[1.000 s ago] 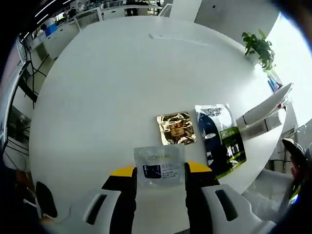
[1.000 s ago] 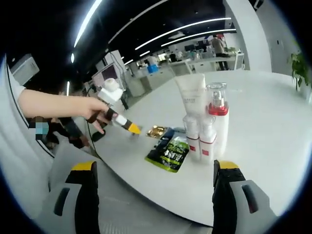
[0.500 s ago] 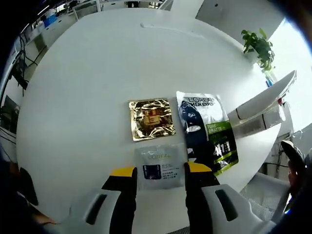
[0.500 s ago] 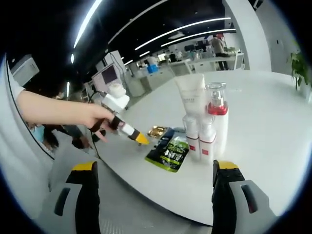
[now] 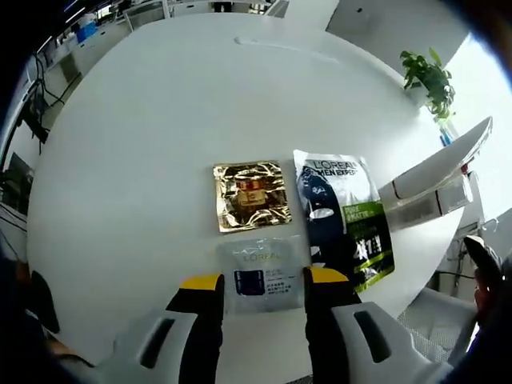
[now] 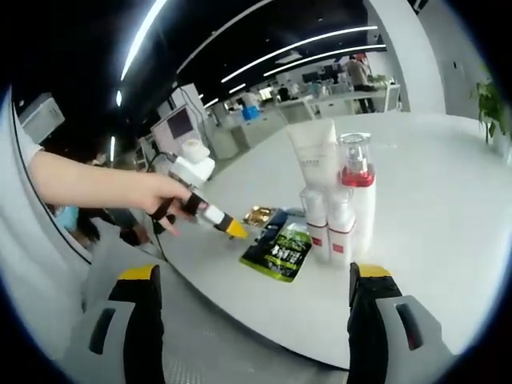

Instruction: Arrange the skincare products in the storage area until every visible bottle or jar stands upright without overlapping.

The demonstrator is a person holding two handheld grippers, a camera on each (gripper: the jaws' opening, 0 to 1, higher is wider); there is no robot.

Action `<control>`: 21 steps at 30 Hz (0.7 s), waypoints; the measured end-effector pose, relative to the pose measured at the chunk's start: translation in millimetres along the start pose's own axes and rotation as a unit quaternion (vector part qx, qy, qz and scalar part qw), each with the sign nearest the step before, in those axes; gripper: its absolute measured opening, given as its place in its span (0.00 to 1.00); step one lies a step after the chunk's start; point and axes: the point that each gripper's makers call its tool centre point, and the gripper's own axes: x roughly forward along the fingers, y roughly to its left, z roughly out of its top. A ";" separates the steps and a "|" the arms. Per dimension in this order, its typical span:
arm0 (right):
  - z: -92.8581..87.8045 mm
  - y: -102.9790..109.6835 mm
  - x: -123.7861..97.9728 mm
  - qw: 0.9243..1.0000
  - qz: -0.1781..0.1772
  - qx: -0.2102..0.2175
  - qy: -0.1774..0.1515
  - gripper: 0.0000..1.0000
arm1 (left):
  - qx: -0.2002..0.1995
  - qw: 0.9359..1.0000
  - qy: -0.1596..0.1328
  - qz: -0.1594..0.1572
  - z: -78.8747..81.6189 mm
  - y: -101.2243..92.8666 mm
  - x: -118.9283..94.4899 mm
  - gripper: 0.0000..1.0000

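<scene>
In the left gripper view, the left gripper (image 5: 262,292) has its yellow-tipped jaws closed on the near edge of a small pale-grey foil sachet with a dark blue label (image 5: 262,270), held low over the round white table (image 5: 160,120) near its edge. Just beyond the sachet lies a crinkled gold foil square packet (image 5: 250,196), flat on the table. Beside that, to the right, lies a larger dark sheet-mask pouch with a green and white corner (image 5: 342,216), also flat; whether the pale sachet overlaps its edge I cannot tell. Further right, at the table's rim, stand a white squeeze tube (image 5: 438,160) and a boxy bottle (image 5: 428,208), both seen sidelong.

The sachet looks light, thin and floppy, with a slick skin, so it probably sags if pinched at one corner; a grip across the sealed edge, as here, seems soundest.

In the right gripper view, a person's hand (image 6: 164,200) carries the left gripper toward the packets. The white tube (image 6: 316,160), a clear pump bottle with a red collar (image 6: 358,188) and two small white bottles with red bands (image 6: 328,224) stand upright, close together. The right gripper (image 6: 250,320) hangs with jaws wide apart, empty, short of the table.
</scene>
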 end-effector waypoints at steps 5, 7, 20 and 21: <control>-0.3 0.3 0.0 1.000 0.000 0.000 0.001 0.97 | -0.005 1.000 0.000 -0.001 1.1 1.3 0.7 0.40; -0.2 0.1 0.1 1.000 0.000 0.001 0.000 0.97 | -0.003 1.000 0.001 -0.002 0.3 1.1 0.4 0.39; -1.0 -2.1 0.4 1.000 0.000 0.001 0.001 0.97 | -0.011 1.000 0.003 -0.009 -3.3 -0.3 -0.7 0.38; -1.3 -2.8 0.6 1.000 -0.001 0.001 0.001 0.97 | -0.011 1.000 0.003 -0.009 -3.4 0.0 -0.8 0.38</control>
